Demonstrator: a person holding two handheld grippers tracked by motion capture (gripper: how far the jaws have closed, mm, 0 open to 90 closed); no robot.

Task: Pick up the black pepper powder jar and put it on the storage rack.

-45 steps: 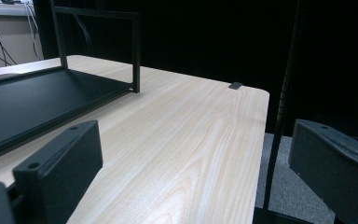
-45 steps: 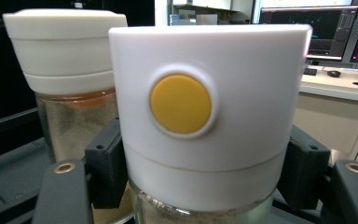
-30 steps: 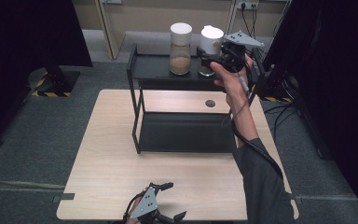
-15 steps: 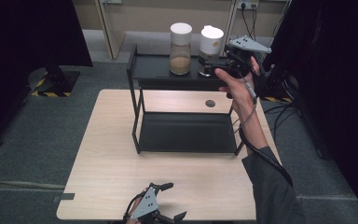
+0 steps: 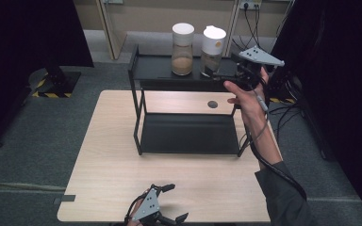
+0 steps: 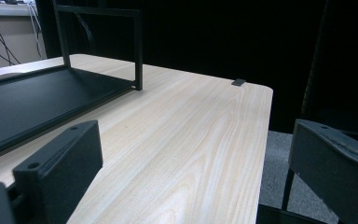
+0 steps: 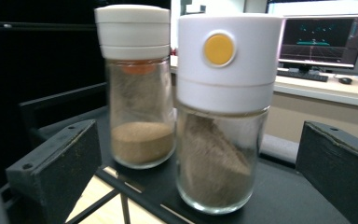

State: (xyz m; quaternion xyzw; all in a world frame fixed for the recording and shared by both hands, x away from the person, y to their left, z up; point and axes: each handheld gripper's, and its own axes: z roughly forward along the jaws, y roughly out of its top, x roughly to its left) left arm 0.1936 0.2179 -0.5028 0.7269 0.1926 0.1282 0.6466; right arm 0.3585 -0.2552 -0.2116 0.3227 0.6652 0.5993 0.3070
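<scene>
Glass jar [image 5: 213, 51] w/ white lid stands on black shelf [image 5: 160, 68], beside 2nd jar [image 5: 182, 49]; R gripper [image 5: 232, 77] fingers just opened wide, jar free betw. them; L gripper [image 5: 172, 204] fingers open, low over bench [image 5: 113, 160].

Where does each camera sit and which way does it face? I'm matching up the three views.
High view: above the table, looking forward and down; right forearm, both claws.
Left gripper view: on the left claw, low over the wood, facing the black shelf; open jaws.
Right gripper view: on the right claw, facing two jars; open jaws.
Shared: the high view shows the shelf and jars too.
</scene>
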